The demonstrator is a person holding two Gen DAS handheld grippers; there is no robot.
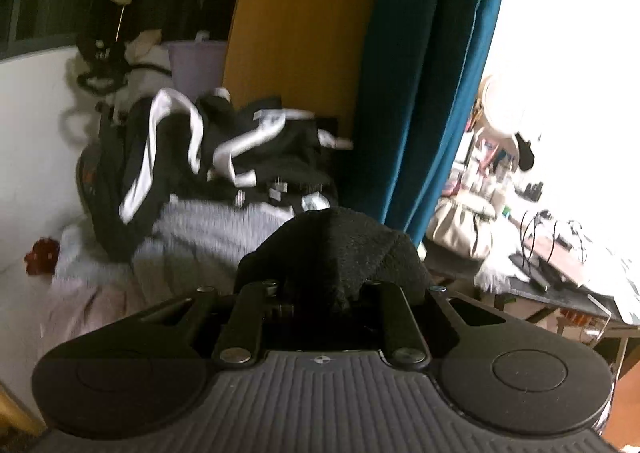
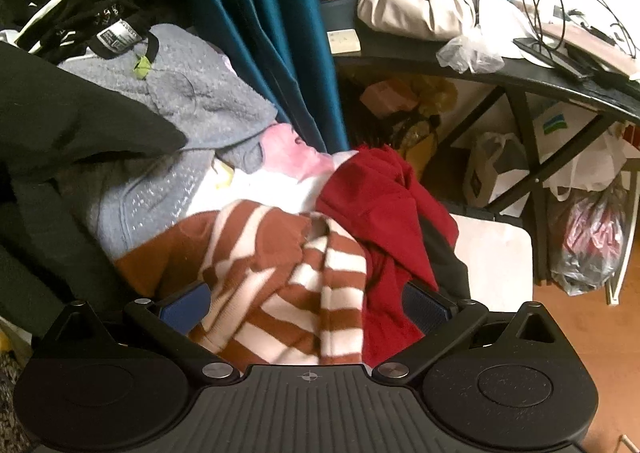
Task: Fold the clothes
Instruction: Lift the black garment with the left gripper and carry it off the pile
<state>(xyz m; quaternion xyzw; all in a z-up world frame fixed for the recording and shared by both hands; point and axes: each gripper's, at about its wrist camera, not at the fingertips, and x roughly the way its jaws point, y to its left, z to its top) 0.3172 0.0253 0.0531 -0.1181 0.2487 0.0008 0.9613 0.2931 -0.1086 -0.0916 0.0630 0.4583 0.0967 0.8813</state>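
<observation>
My left gripper [image 1: 324, 289] is shut on a black fuzzy garment [image 1: 336, 249], which bunches up over the jaws and hides the fingertips. Behind it lies a grey fleece [image 1: 208, 237] under a heap of black-and-white clothes [image 1: 208, 145]. In the right wrist view my right gripper [image 2: 304, 305] stands open, its blue pads [image 2: 184, 309] wide apart over a brown-and-white striped sweater [image 2: 280, 273]. A red garment [image 2: 372, 205] lies by the right pad. The grey fleece [image 2: 192, 93] and a pink item [image 2: 292, 149] lie farther back. A black cloth [image 2: 60, 121] hangs at the left.
A teal curtain [image 2: 260, 13] hangs behind the pile. To the right stands a cluttered black desk [image 2: 440, 61] with a beige bag [image 2: 416, 5] and cables on it. Plastic bags [image 2: 588, 237] sit under the desk, and a white surface [image 2: 496, 253] lies beside the clothes.
</observation>
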